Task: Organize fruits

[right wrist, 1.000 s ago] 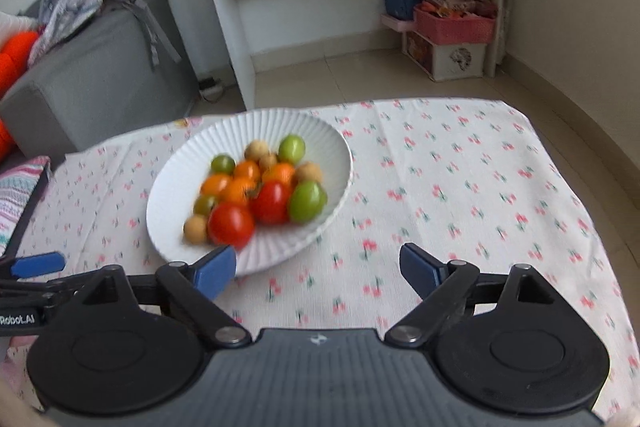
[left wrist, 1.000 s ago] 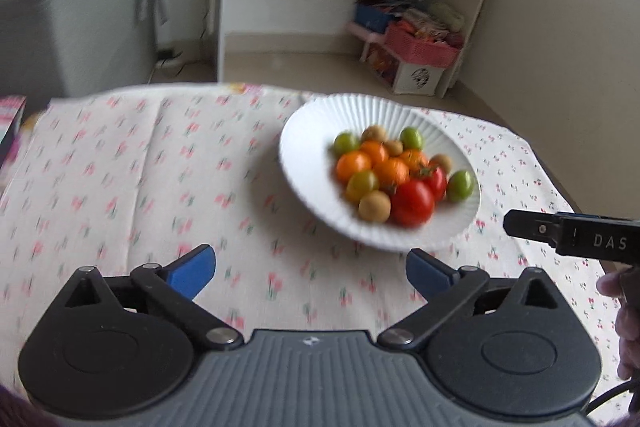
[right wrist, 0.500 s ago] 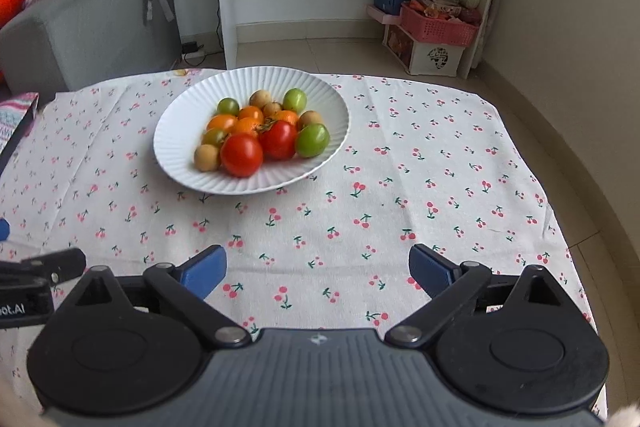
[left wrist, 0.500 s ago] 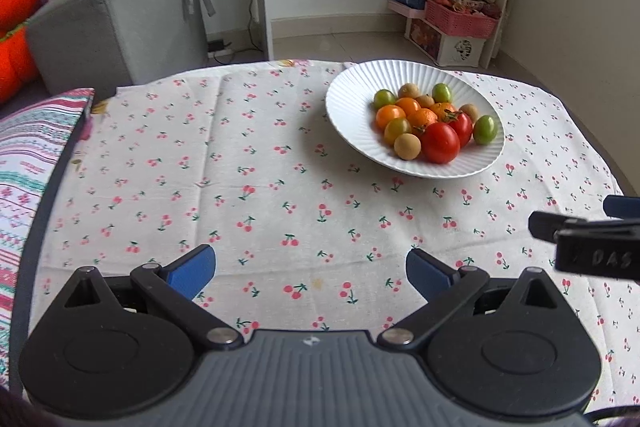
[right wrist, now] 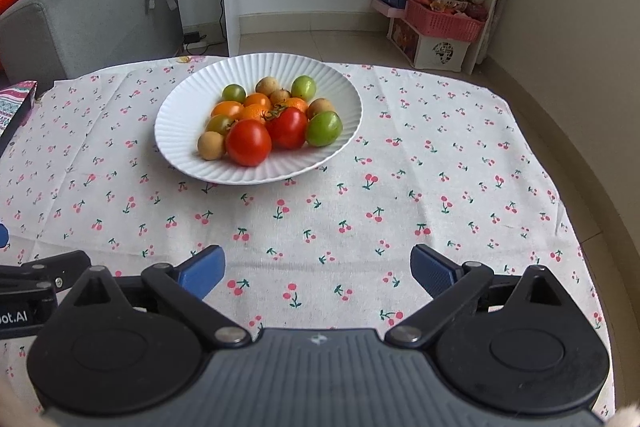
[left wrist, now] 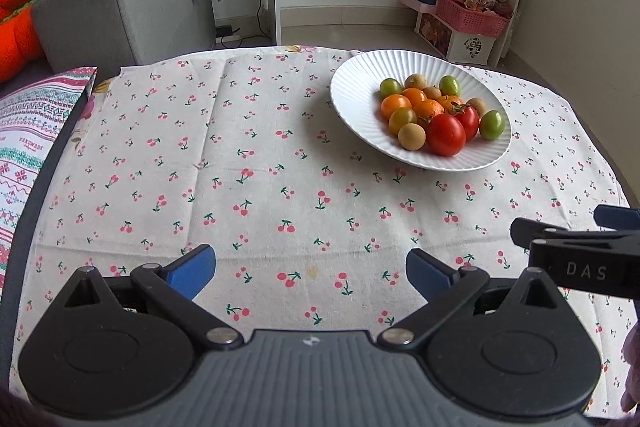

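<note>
Both my left tool [left wrist: 310,271] and right tool [right wrist: 318,270] hang with fingers spread apart and nothing between them over the cherry-print desk [right wrist: 440,163], while farther ahead the fruits [right wrist: 272,119] sit heaped in the white plate [right wrist: 176,131].

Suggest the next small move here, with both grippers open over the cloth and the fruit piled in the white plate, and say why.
Probably ease the right gripper forward toward the white plate. It faces the plate more squarely than the left gripper, its jaws stand open and empty, and the front red tomato lies nearest on the plate's near side with bare cherry-print cloth between.
</note>
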